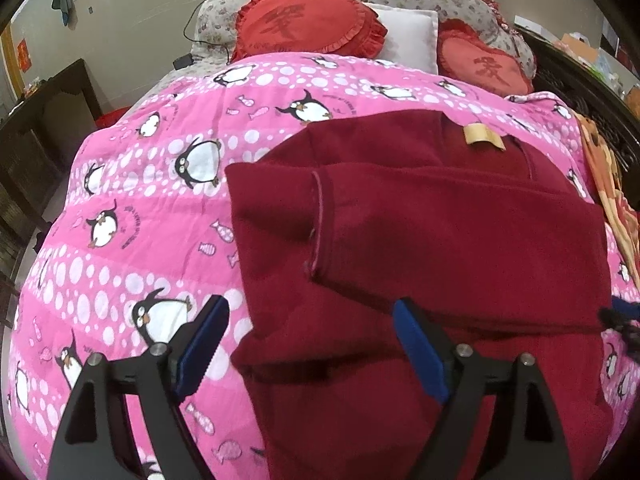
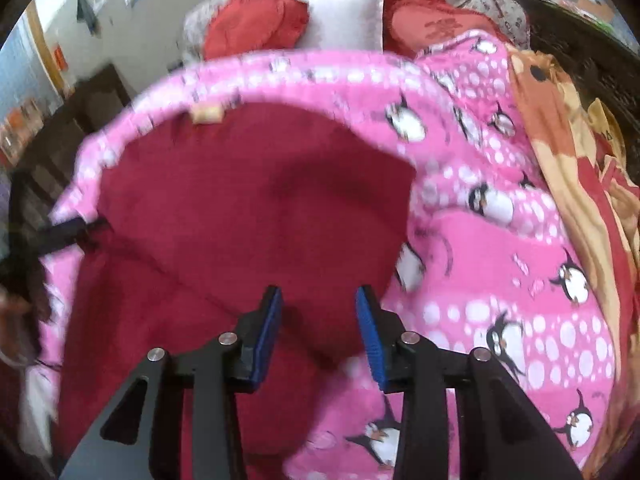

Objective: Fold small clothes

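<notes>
A dark red sweater (image 1: 420, 240) lies part-folded on a pink penguin-print quilt (image 1: 140, 208) spread over a bed, one sleeve (image 1: 440, 232) already laid across the body with its cuff turned toward the left gripper (image 1: 310, 322). That gripper hangs just above the garment's near left edge with its blue-padded jaws spread wide and nothing between them. The right gripper (image 2: 320, 312) hovers over the sweater's near right edge, jaws a narrow gap apart and gripping no cloth, the fabric lying just beneath and ahead of them. By the look of it the folding is roughly midway: the sleeve is tucked in, while the lengthwise fold of the body appears yet to be made. The right wrist view is smeared by motion blur, so the garment's creases and a tan neck label (image 2: 206, 114) at its far end read only vaguely, and its near hem is cut off behind both grippers.
</notes>
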A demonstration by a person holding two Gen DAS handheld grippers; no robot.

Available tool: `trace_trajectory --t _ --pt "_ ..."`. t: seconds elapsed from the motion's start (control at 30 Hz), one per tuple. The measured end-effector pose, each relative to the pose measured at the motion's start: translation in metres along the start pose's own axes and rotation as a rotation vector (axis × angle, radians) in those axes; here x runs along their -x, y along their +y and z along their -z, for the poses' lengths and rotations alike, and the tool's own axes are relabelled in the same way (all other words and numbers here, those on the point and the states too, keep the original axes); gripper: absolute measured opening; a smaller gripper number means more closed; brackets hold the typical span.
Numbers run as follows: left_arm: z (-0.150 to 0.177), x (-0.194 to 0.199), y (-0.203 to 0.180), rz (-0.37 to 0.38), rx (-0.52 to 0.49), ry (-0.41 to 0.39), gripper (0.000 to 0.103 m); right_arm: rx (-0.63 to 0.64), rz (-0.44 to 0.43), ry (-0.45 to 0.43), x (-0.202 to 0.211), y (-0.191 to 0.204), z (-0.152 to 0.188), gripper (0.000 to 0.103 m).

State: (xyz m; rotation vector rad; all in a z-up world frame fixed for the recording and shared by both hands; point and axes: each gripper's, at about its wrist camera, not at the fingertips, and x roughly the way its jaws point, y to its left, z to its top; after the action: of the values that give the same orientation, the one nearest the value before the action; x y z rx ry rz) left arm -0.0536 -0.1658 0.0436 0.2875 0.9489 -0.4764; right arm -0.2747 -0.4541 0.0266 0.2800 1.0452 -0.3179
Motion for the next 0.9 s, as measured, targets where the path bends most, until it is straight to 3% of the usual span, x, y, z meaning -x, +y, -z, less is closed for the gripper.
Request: trace_trajectory --t 0.07,0.2,0.43,0.7,0.9 --pt "0.003 0.007 0.001 0.0 -0.002 -0.004 0.087 -0.016 -0.002 0.01 -0.014 -0.004 0.006 0.016" --pt "0.014 0.025 0.006 -0.004 -0.011 -0.013 0.087 -0.105 -0.048 -0.005 0.003 -0.013 0.008 0.016" --pt "0.044 0.053 0.022 0.002 0.008 -0.005 0.087 -0.091 -0.12 0.008 0.04 -0.001 0.03 0.018" --pt "0.087 0.084 0.039 0.011 0.032 0.013 0.087 -0.09 -0.125 0.07 0.048 0.005 0.075 0.021" --pt "0.108 0.103 0.052 0.025 0.048 0.03 0.087 -0.14 -0.158 0.07 0.055 0.0 0.096 0.022"
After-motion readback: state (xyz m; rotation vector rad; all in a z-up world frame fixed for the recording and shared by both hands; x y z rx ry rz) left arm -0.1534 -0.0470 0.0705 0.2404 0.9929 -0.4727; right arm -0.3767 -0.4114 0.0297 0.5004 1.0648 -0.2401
